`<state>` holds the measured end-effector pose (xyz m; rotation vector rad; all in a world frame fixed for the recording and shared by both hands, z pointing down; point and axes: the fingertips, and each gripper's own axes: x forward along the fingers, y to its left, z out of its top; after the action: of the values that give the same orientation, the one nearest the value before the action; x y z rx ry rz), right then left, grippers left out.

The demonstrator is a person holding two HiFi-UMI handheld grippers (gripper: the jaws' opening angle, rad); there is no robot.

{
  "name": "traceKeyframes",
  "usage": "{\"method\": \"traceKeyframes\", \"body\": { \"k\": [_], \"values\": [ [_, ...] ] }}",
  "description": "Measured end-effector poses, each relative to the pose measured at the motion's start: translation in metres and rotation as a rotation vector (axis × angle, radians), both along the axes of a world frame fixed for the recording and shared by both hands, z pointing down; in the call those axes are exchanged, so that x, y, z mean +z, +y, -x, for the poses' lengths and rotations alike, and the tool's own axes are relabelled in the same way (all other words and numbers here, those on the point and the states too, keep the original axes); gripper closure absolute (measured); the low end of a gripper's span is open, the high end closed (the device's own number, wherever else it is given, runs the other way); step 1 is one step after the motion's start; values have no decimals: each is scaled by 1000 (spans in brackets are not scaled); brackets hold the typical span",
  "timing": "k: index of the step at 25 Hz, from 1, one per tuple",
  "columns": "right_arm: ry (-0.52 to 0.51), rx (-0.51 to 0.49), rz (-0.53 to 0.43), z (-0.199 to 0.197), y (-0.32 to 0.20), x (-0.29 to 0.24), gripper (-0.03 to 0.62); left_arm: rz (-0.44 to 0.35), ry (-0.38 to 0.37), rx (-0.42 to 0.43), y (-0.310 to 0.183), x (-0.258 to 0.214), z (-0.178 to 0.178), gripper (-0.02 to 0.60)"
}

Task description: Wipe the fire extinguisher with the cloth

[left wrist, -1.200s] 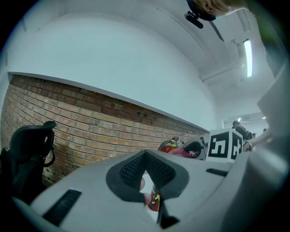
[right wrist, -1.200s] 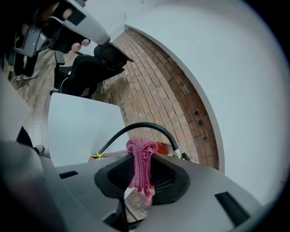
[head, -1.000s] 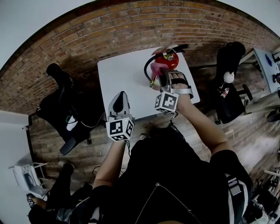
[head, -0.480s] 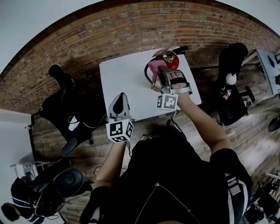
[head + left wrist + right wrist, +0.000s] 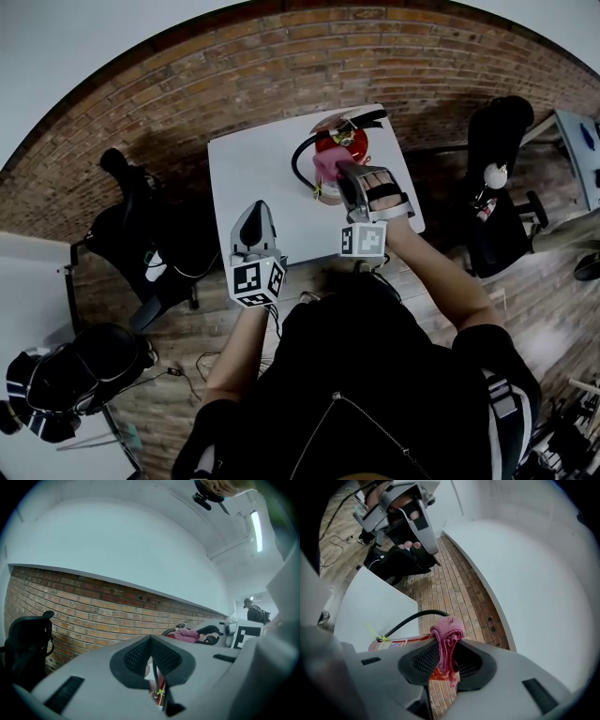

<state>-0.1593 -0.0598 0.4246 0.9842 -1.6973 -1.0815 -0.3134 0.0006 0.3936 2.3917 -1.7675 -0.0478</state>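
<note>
1. Left gripper [image 5: 258, 214]: jaws pressed together on nothing, held idle over the near edge of the table [image 5: 246, 155].
2. Right gripper [image 5: 347, 176]: jaws clamped on a bunched pink cloth [image 5: 327, 165].
3. Cloth: pressed against the upper part of the fire extinguisher [image 5: 343, 141], beside its black hose [image 5: 300, 159].
4. Fire extinguisher: red, at the table's far right corner.
5. Brick wall [image 5: 281, 56]: beyond.

Status, judged: wiping is under way near the top. No cleaned area is discernible, so the body probably remains to be done.
</note>
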Motion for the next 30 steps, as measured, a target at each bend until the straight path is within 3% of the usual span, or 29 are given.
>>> {"method": "traceKeyframes", "body": {
  "k": [15,30],
  "values": [
    [-23,-166,-25,-69,-11,0,493,-2,-13,-65,-38,-4,-76,572],
    [-144,-209,25,-116,-68,12,492,10,-42,-200,-61,-1,-128,572]
  ]
}}
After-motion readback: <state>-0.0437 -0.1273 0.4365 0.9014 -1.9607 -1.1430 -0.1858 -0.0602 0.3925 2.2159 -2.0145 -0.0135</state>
